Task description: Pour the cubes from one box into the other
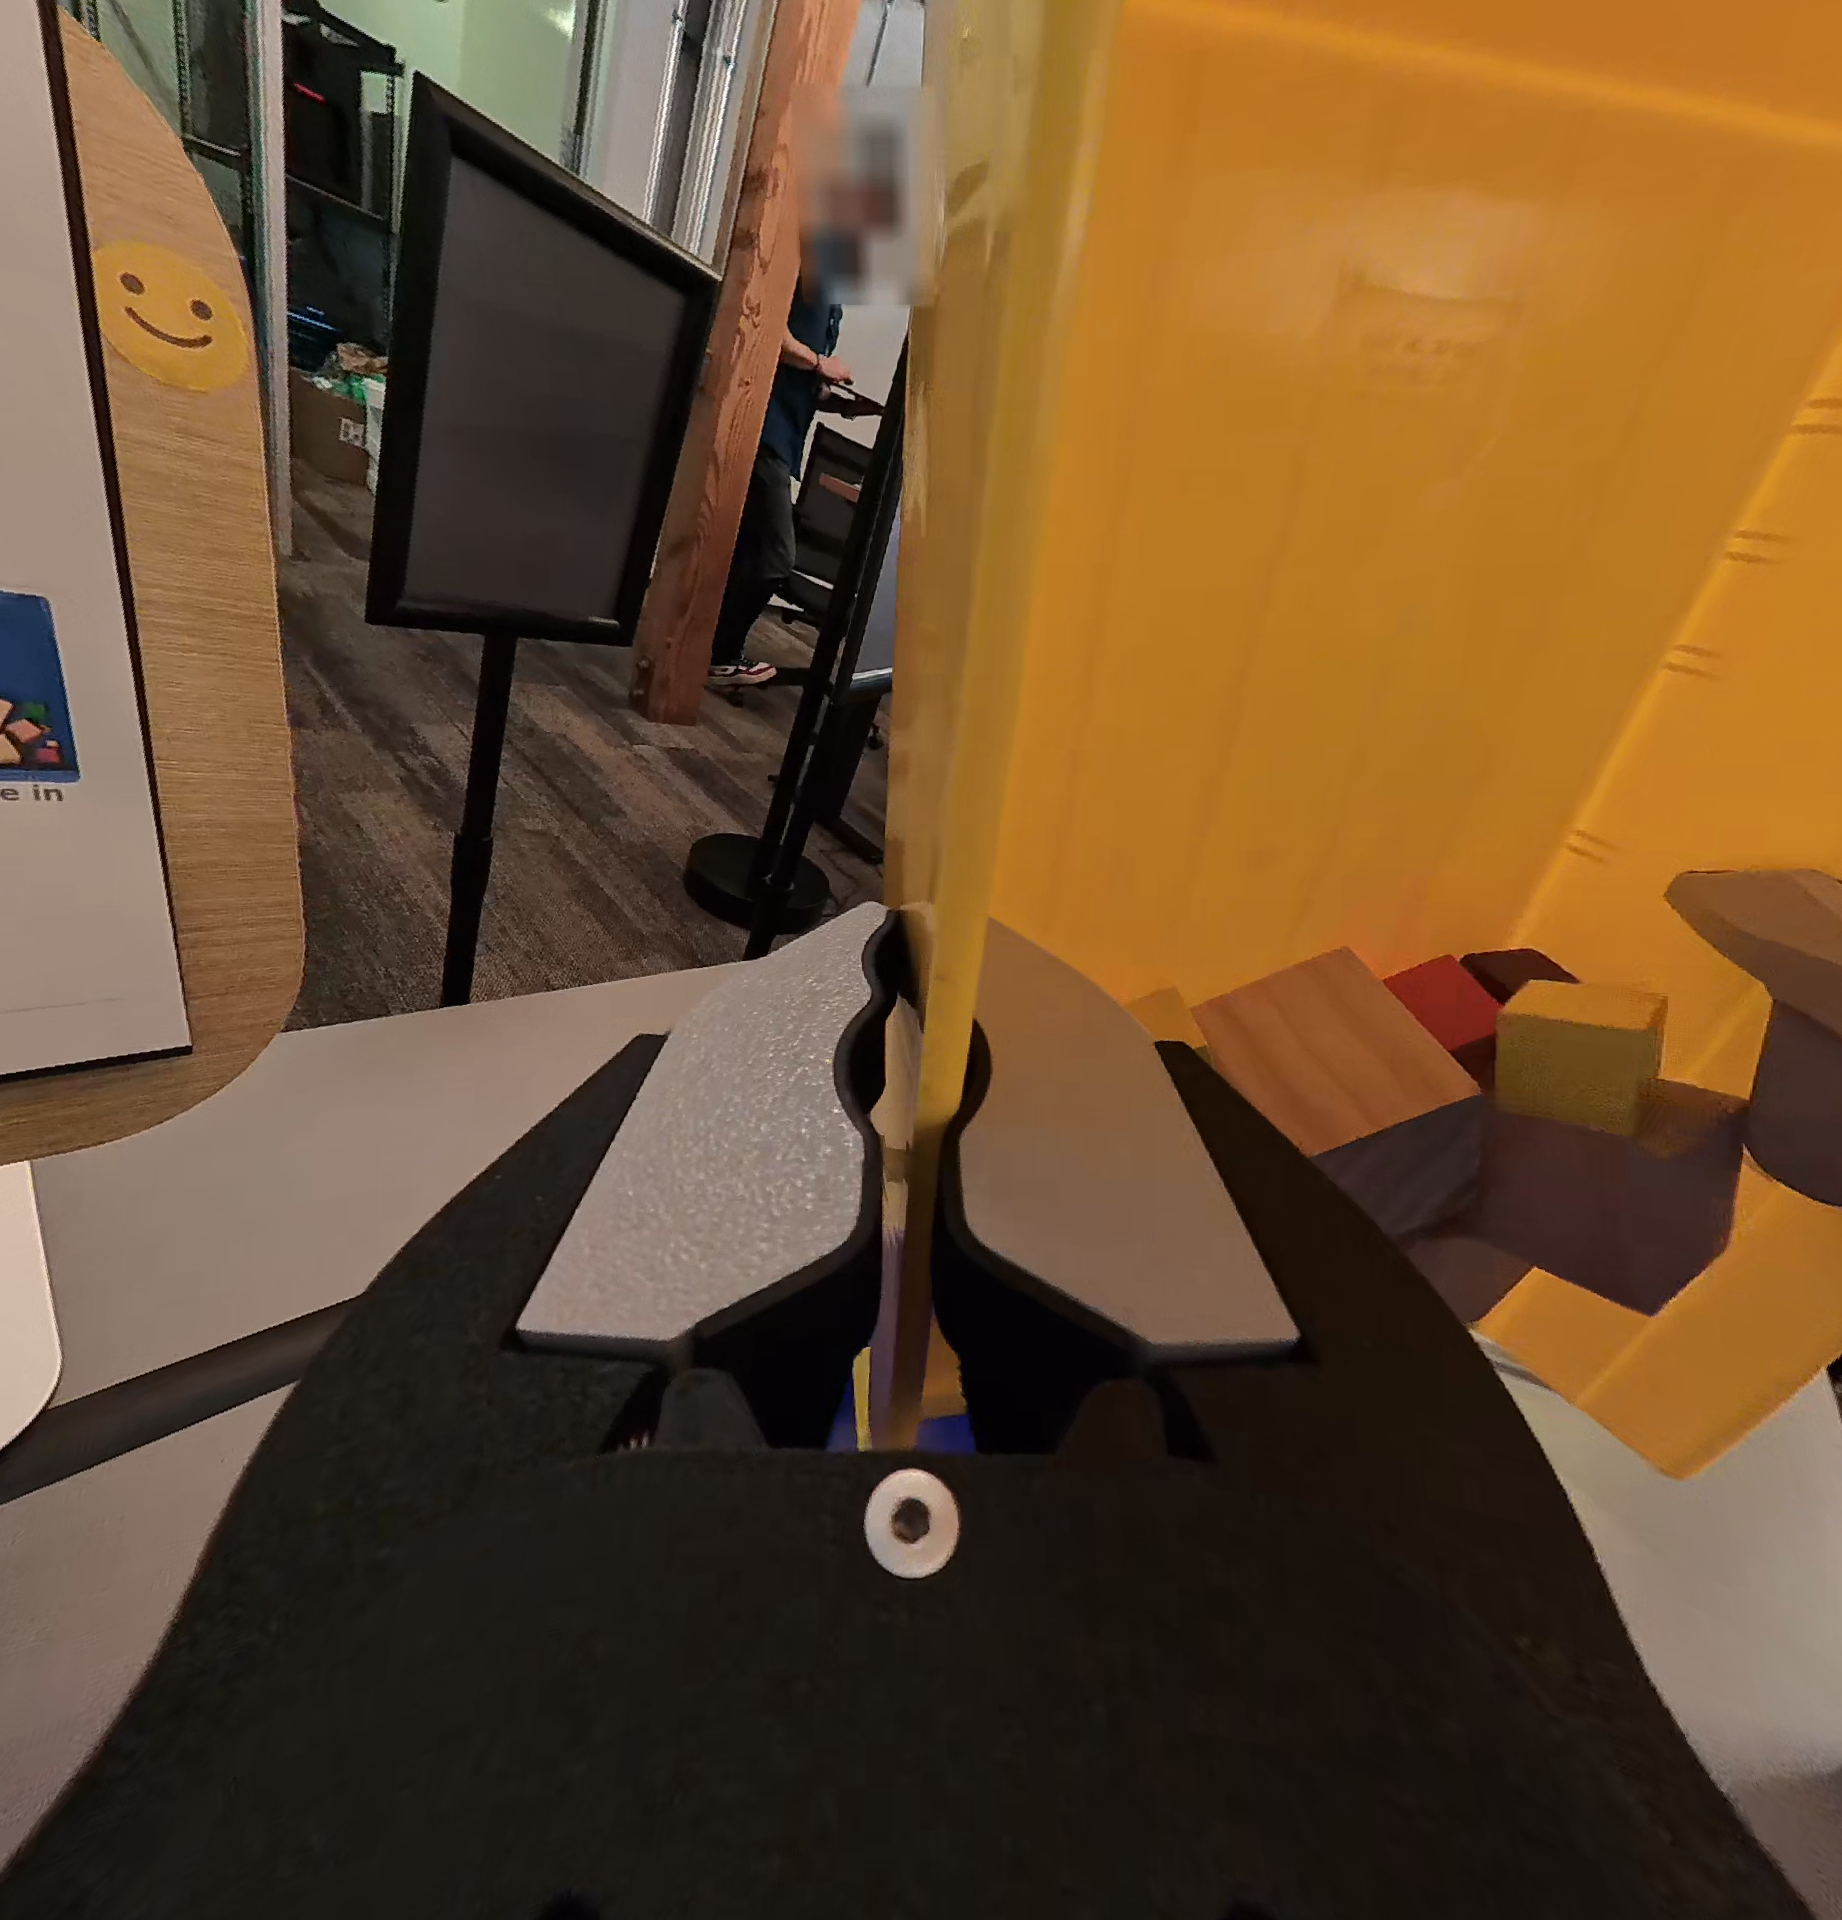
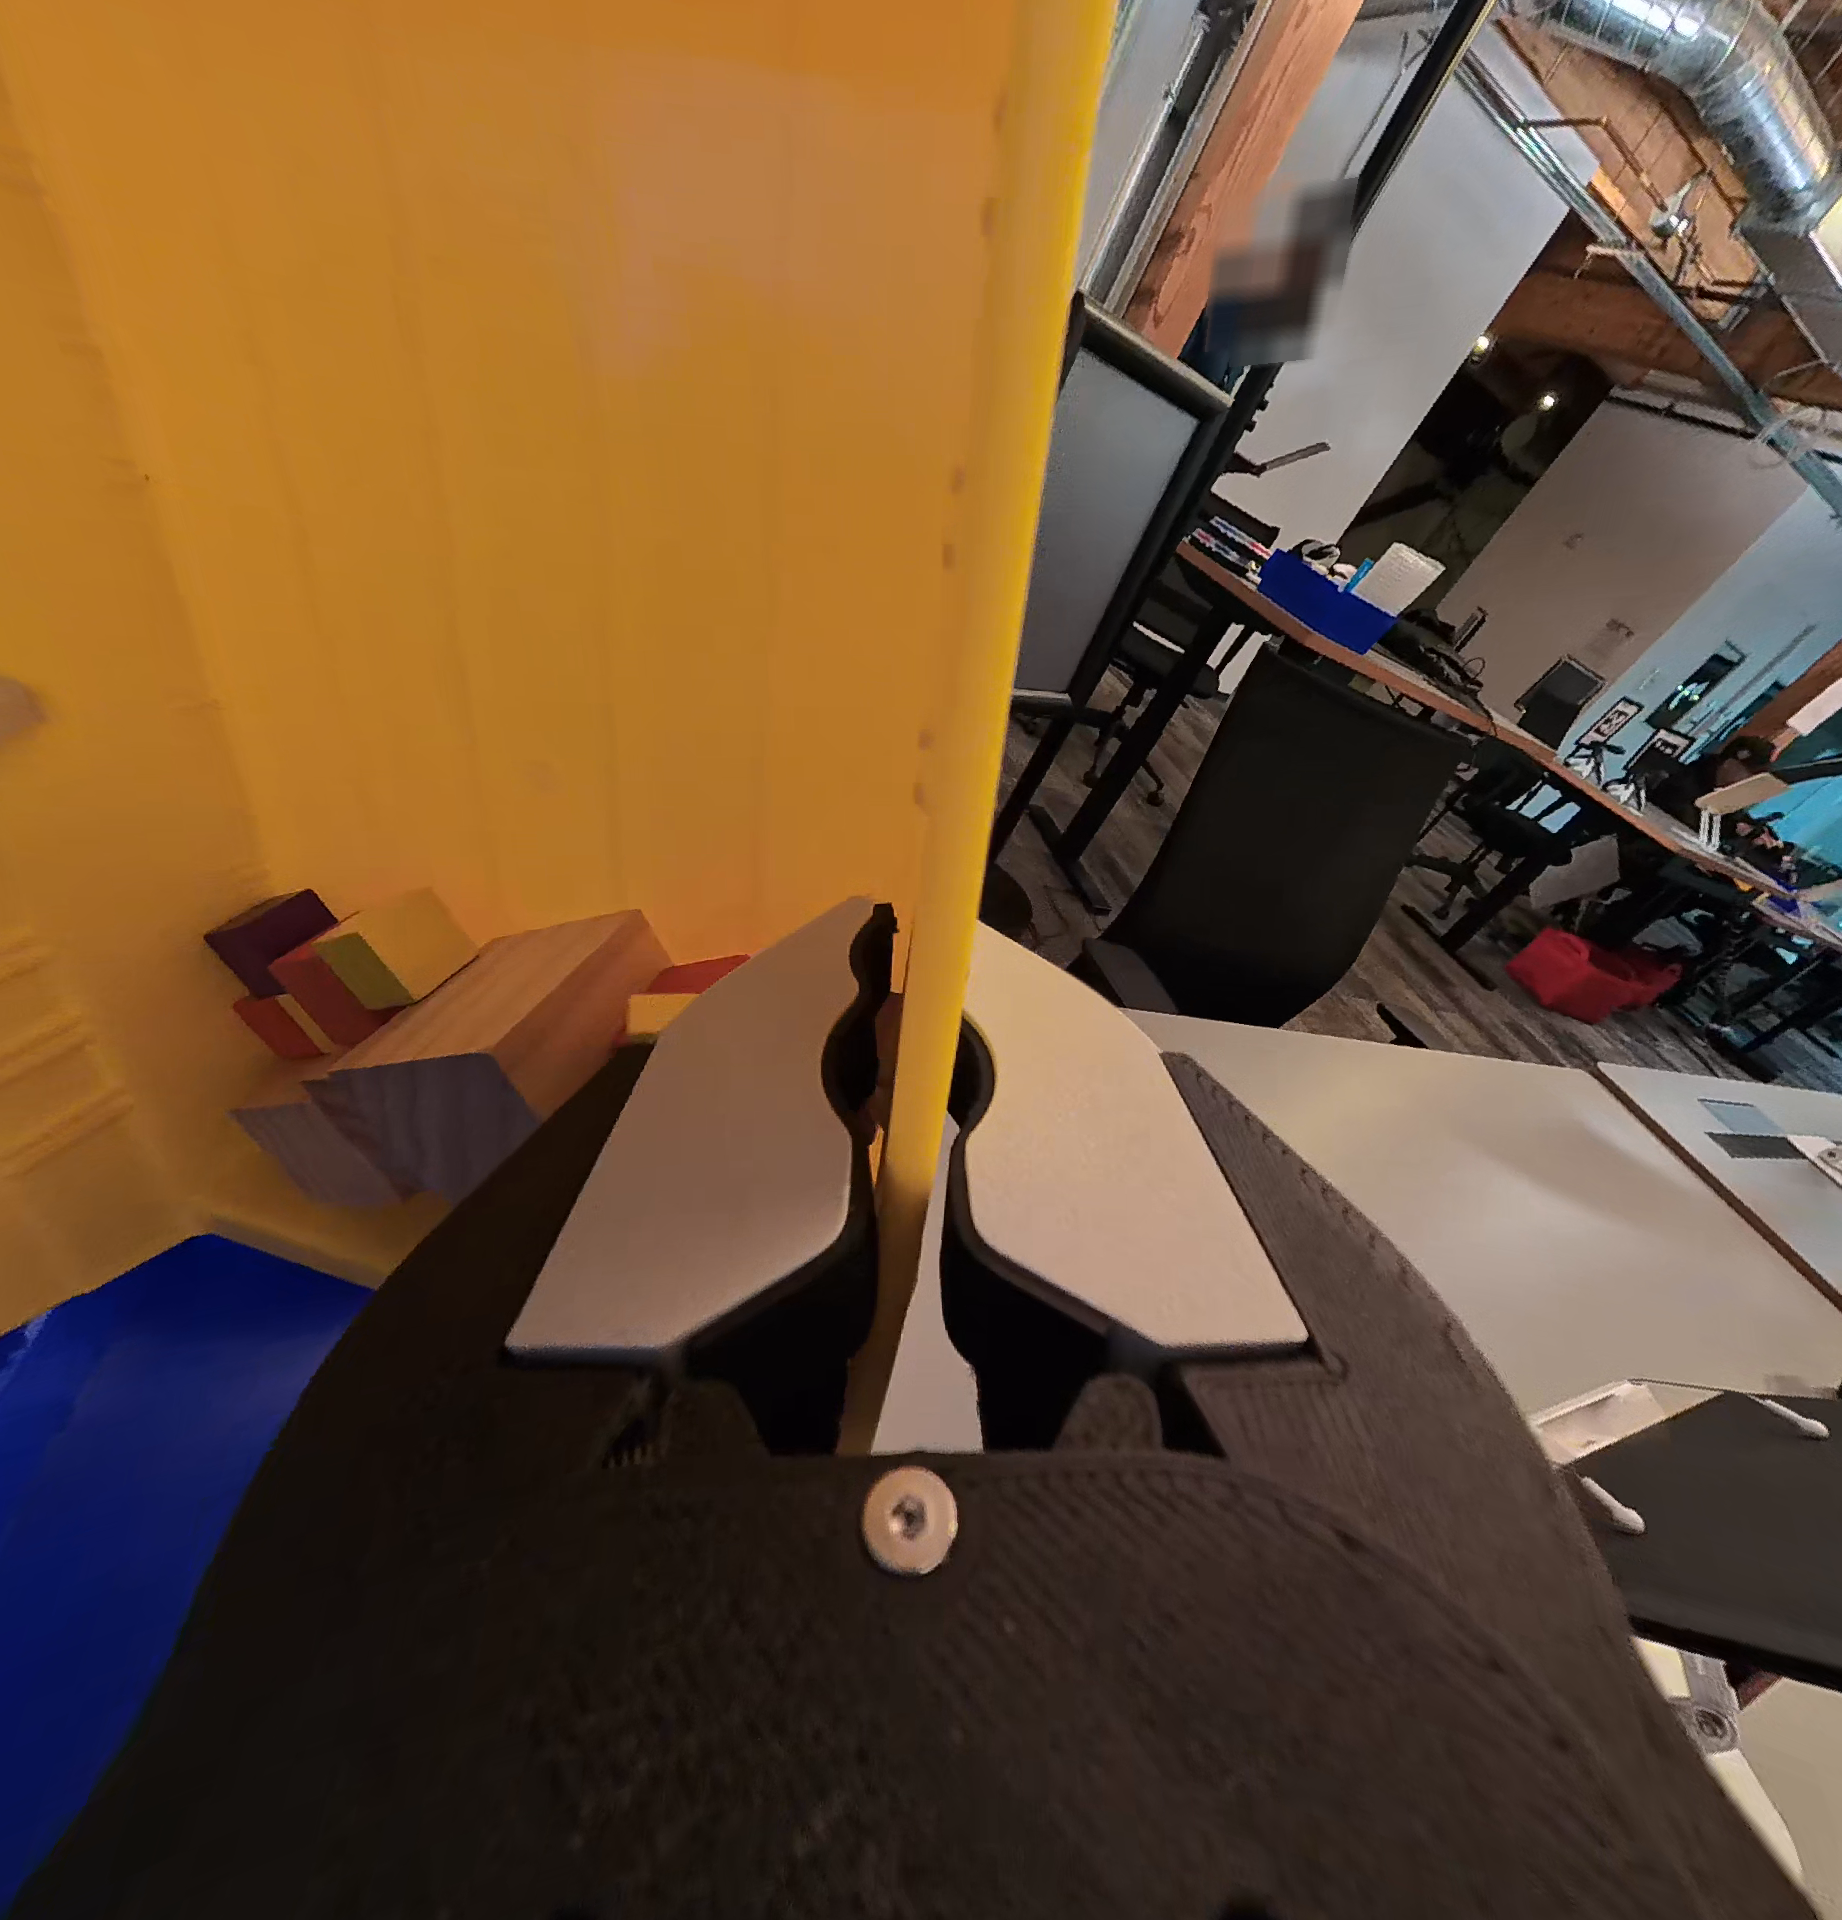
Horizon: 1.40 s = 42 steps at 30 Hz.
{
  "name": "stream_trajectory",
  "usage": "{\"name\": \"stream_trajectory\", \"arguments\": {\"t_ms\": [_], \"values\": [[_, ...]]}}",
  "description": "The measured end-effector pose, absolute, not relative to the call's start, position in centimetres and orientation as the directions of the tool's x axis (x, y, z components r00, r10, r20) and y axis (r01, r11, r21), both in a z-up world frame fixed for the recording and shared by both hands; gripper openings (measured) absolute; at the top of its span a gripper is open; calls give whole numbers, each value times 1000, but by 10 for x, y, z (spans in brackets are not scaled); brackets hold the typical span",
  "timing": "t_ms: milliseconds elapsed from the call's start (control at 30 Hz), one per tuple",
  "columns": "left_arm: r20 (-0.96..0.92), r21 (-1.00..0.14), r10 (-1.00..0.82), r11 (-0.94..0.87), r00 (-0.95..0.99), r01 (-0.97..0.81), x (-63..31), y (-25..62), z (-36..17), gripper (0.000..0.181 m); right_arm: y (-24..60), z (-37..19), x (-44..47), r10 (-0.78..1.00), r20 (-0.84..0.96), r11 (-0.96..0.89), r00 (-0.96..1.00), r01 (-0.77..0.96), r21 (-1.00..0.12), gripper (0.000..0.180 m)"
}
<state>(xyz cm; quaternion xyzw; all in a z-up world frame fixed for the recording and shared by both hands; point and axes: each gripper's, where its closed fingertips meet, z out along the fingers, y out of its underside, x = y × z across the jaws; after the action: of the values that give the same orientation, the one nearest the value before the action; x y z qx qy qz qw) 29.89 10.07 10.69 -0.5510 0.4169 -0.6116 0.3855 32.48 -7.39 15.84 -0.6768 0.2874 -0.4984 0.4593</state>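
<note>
Left of your left gripper (image 1: pixel 922 1039): a black framed panel on a stand (image 1: pixel 538 395) and a wooden board with a yellow smiley (image 1: pixel 184 623). A black chair (image 2: pixel 1281 831) stands beyond your right gripper (image 2: pixel 912 1039). The yellow box (image 2: pixel 481 468) is tipped up; coloured cubes (image 2: pixel 460 1018) are heaped at its low end, above the blue box (image 2: pixel 96 1455). Both grippers pinch a yellow box wall.

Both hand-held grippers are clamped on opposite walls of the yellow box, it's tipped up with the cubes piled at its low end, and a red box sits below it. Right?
One detail is off: the box below is blue, not red, as the right wrist view shows. The rest holds: the left hand-held gripper and the right hand-held gripper each clamp a wall of the tipped yellow box, with the cubes piled at its low end.
</note>
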Motion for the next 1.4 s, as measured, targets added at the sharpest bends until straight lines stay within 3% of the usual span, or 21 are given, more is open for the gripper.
{"name": "stream_trajectory", "arguments": {"t_ms": [367,567,900,1400], "values": [[314,-949,-946,-312,-77,-35,302,98,106,3,-80,142,329,-872,336,-356,357,8,-934,6],[355,-929,-923,-365,-147,50,300,97,116,3,-80,163,315,-860,420,-398,291,134,-907,7],[409,-903,-889,-427,-209,52,304,88,102,3,-84,163,307,-824,519,-496,229,153,-855,7],[418,-887,-878,-450,-233,103,299,92,109,4,-82,168,298,-820,534,-498,206,203,-843,9]]}}
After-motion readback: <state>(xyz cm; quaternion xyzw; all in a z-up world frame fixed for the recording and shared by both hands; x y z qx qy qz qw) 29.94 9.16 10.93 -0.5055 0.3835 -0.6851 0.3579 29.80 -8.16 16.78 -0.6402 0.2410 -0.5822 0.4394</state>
